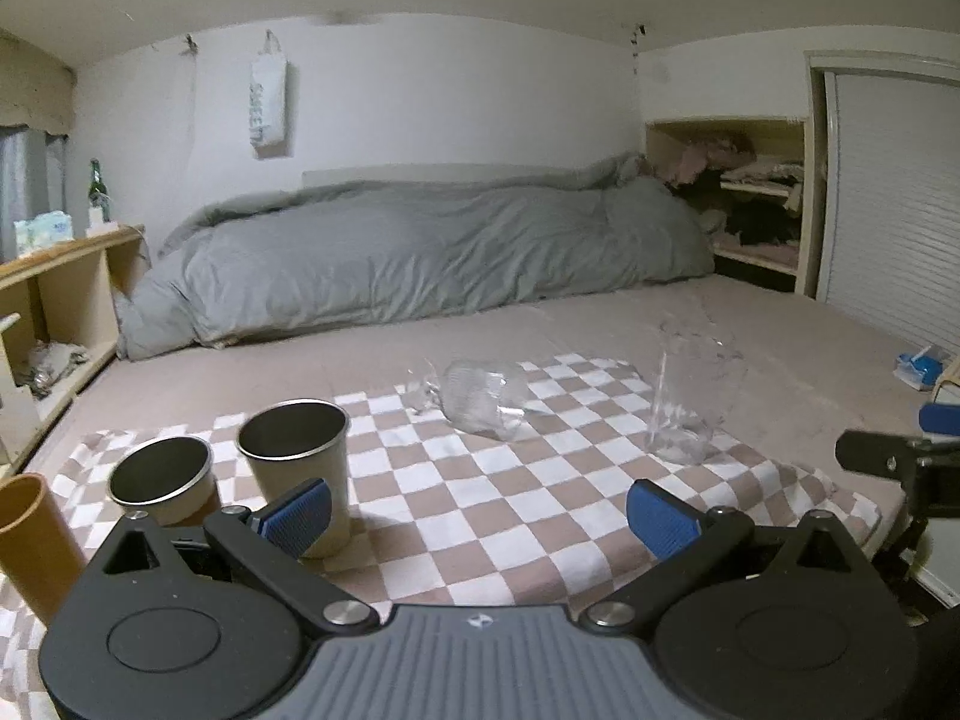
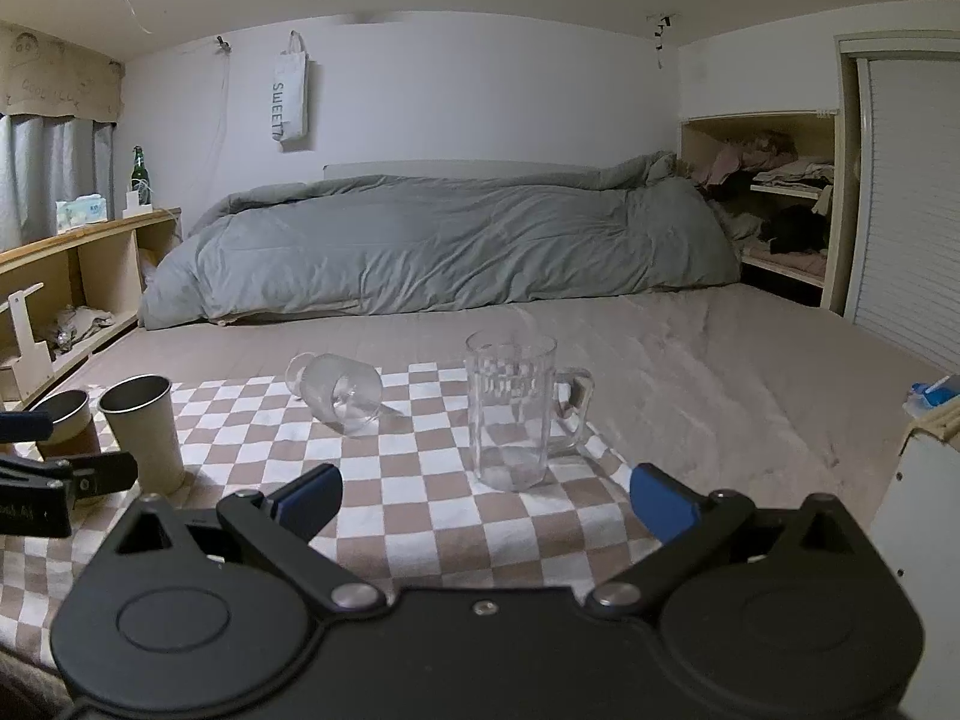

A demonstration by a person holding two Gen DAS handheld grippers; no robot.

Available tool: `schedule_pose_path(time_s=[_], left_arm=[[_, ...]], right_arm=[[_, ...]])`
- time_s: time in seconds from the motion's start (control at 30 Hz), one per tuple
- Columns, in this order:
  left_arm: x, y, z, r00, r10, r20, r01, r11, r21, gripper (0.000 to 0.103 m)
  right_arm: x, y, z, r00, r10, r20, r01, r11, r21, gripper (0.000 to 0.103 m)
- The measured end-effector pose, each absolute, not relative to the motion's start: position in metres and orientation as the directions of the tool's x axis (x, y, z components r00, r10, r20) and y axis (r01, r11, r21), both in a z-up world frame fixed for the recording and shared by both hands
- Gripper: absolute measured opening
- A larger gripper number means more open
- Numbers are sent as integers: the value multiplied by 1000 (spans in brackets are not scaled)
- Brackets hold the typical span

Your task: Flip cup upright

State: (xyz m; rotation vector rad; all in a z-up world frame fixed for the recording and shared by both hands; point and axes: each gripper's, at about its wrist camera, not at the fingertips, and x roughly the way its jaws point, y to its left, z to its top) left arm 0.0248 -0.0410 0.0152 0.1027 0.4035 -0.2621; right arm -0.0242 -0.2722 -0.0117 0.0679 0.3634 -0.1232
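Right wrist: clear cup (image 2: 334, 391) on its side, both grippers (image 2: 486, 501) (image 1: 478, 516) spread, holding nothing.

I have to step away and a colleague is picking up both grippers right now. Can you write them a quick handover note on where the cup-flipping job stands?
Left gripper: open, empty, held low over the near edge of the checkered cloth.
Right gripper: open, empty, pointed at the clear glass mug.
Things: the clear glass cup lies on its side mid-cloth, left of the mug, which stands upright. Two metal cups stand upright at the left, and an orange tube stands at the far left edge.
Done: nothing yet shown on the tipped cup; neither gripper touches it.
Left: reach forward, grasp the lying glass cup, set it upright on the cloth, release.
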Motion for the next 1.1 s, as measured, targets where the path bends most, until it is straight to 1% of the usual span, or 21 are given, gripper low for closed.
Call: schedule_pose_path(time_s=[0.1, 0.2, 0.67, 1.1], left_arm=[[20, -39, 16, 897, -221, -383, 259, 965, 50, 103], [17, -38, 15, 899, -221, -378, 257, 965, 48, 103], [14, -36, 15, 898, -218, -383, 252, 967, 41, 103], [14, -34, 16, 897, -217, -386, 247, 969, 28, 103]], right_arm=[[-29, -268, -17, 931, -102, -352, 128, 990, 51, 103], [-30, -264, -18, 932, -120, -341, 135, 991, 20, 103], [-35, -265, -16, 943, -125, -310, 141, 990, 30, 103], [-35, -264, -14, 944, -126, -307, 140, 990, 24, 103]])
